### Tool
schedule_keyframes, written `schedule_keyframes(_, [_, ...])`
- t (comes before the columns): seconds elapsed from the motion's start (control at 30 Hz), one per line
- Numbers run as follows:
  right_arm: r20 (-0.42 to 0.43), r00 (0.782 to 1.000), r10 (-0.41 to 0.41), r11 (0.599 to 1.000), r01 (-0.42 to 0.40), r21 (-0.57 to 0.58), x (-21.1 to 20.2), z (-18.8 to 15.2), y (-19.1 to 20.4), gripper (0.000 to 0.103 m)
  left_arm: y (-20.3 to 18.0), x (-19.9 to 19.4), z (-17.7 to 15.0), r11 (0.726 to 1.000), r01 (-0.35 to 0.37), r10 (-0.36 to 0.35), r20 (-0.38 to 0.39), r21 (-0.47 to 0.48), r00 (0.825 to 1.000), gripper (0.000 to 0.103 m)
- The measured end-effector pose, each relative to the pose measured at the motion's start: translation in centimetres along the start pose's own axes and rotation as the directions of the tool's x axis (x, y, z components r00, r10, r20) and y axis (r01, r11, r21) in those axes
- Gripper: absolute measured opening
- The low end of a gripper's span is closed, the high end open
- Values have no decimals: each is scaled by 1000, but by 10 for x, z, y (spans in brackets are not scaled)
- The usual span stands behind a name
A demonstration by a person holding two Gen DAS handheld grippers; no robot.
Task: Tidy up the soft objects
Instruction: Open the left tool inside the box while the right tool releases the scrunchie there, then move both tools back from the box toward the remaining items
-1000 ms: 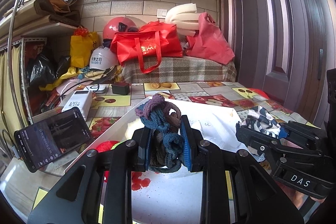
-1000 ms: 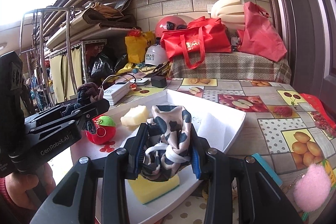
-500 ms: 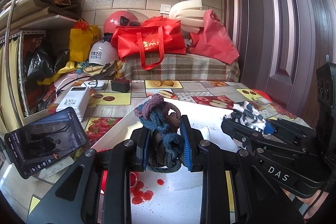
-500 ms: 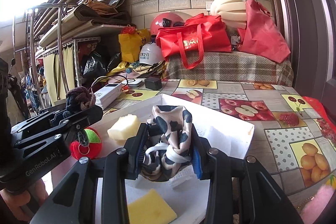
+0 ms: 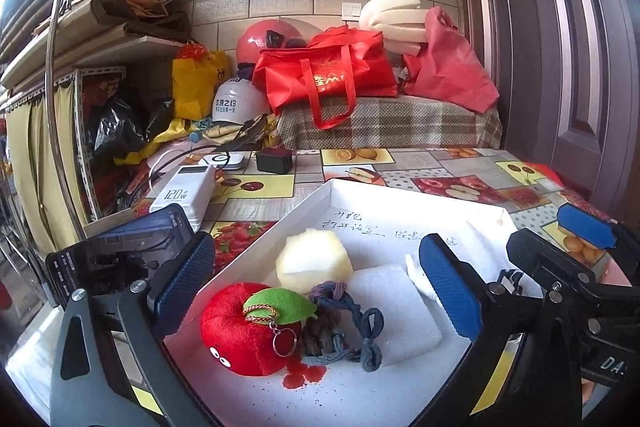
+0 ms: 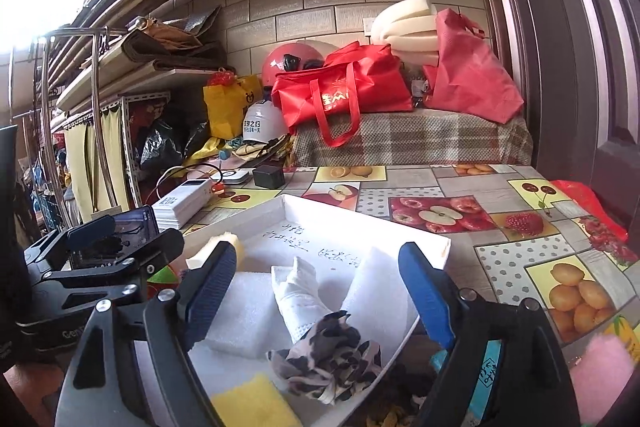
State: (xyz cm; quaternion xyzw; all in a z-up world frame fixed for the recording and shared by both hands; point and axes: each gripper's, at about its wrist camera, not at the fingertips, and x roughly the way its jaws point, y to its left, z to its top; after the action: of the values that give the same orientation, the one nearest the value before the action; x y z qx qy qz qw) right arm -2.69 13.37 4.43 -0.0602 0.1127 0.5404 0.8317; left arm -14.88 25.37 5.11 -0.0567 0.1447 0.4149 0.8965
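Blue pads: the left gripper (image 5: 324, 291) is spread wide, its jaws having just been opening; the knotted yarn bundle (image 5: 340, 323) lies below and between them, untouched by either pad.
Right claw: the right gripper (image 6: 320, 291) is likewise parted, jaws just opened; the spotted cloth scrunchie (image 6: 328, 359) rests loose beneath them near the tray's edge.
Resting place: both soft pieces are seen inside the white tray (image 5: 304, 203), the bundle touching the red plush apple (image 5: 248, 335) and lying against a white foam block (image 5: 396, 311).
Handling: the bundle and scrunchie are judged light, limp and easily squashed; a pinch across the bulk is best taken, since stray loops may slip or snag on the apple's key ring (image 5: 285, 343).
Left view only: the plush apple and the pale sponge chunk (image 5: 314, 261) are fully shown.
Right view only: a yellow sponge (image 6: 252, 403), a folded white cloth (image 6: 298, 291) and a pink fluffy thing (image 6: 600, 371) off the tray are revealed.
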Motion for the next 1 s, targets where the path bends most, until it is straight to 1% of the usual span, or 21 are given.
schedule_keyframes(0.07, [5, 999, -35, 999, 35, 1, -13, -3, -4, 94, -10, -4, -1, 998, 12, -13, 18, 54, 1000, 103])
schedule_keyframes(0.1, [1, 1000, -24, 1000, 24, 16, -20, -6, -9, 96, -13, -6, 0, 997, 14, -16, 26, 74, 1000, 103])
schedule_keyframes(0.13, [-7, 1000, -11, 999, 11, 33, -26, -8, -15, 103, -17, -7, -1, 996, 20, -23, 31, 92, 999, 103])
schedule_keyframes(0.23, [-4, 1000, -17, 999, 18, 40, -48, -13, -30, 103, -25, -13, -3, 991, 37, -40, 21, 131, 999, 103])
schedule_keyframes(0.3, [11, 999, -36, 999, 35, 35, -63, -16, -38, 103, -27, -21, -4, 991, 50, -54, 30, 121, 998, 103])
schedule_keyframes(0.4, [29, 997, -71, 996, 70, 51, -80, -19, -53, 103, -24, -33, -6, 996, 77, -80, 40, 50, 996, 103])
schedule_keyframes(0.47, [32, 992, -121, 990, 118, 74, -88, -20, -64, 103, -20, -39, -8, 995, 99, -99, 44, -1, 994, 103])
schedule_keyframes(0.5, [30, 989, -145, 986, 142, 87, -91, -21, -70, 103, -20, -44, -9, 995, 96, -95, 55, -8, 994, 103])
schedule_keyframes(0.53, [26, 986, -162, 982, 159, 103, -93, -22, -76, 103, -20, -47, -10, 995, 96, -95, 60, -13, 994, 103])
schedule_keyframes(0.6, [18, 982, -189, 972, 184, 149, -99, -24, -89, 103, -22, -50, -11, 993, 118, -117, 47, -23, 992, 103])
schedule_keyframes(0.7, [7, 976, -219, 949, 211, 236, -107, -28, -111, 103, -29, -56, -12, 991, 135, -134, 48, -7, 990, 103])
schedule_keyframes(0.83, [-7, 977, -215, 920, 205, 335, -111, -33, -134, 103, -44, -64, -14, 981, 192, -193, 41, 23, 980, 103])
schedule_keyframes(0.87, [-14, 978, -209, 923, 202, 327, -109, -33, -135, 103, -48, -67, -15, 977, 210, -211, 40, 32, 977, 103])
schedule_keyframes(0.9, [-23, 978, -207, 935, 205, 289, -105, -30, -131, 103, -52, -69, -15, 974, 225, -226, 40, 41, 973, 103])
schedule_keyframes(0.93, [-31, 978, -208, 952, 209, 223, -99, -27, -123, 103, -55, -71, -15, 971, 232, -234, 40, 49, 971, 103])
schedule_keyframes(0.97, [-40, 975, -221, 966, 224, 131, -92, -24, -112, 103, -57, -71, -15, 970, 237, -239, 39, 54, 970, 103])
schedule_keyframes(1.0, [-54, 966, -252, 967, 254, 26, -83, -22, -100, 103, -58, -71, -15, 970, 238, -240, 38, 56, 970, 103])
